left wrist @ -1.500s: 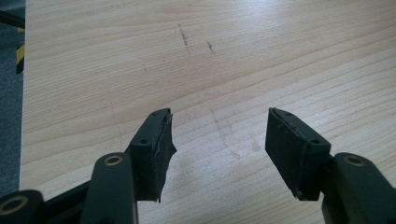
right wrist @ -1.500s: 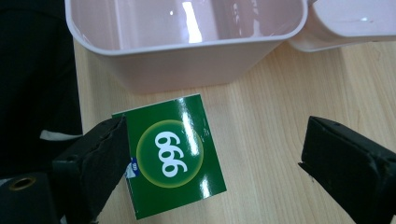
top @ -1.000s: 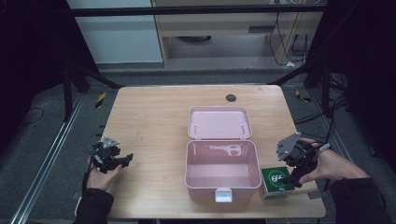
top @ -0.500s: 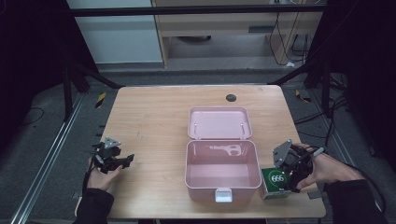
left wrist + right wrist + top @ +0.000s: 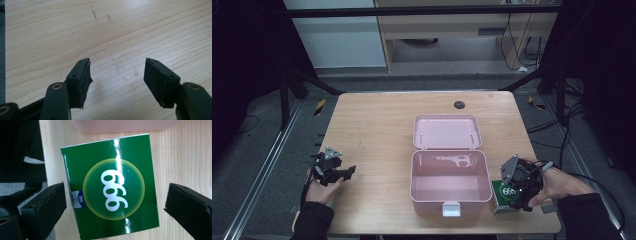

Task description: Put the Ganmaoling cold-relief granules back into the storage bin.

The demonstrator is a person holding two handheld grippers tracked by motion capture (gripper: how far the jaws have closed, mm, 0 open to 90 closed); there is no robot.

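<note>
Near the table's [image 5: 377,125] front right corner, just beside the open pink box [image 5: 450,187], the right gripper [image 5: 113,202] hangs over the green carton [image 5: 110,187], jaws wide either side, while the left gripper [image 5: 117,75] rests wide over bare wood far left.

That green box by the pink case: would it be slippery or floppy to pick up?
The green box has a glossy face with glare streaks, so it may slip somewhat. Its straight edges suggest stiff card, probably light. Lying flat on the table, it is unlikely to roll or tip.
</note>
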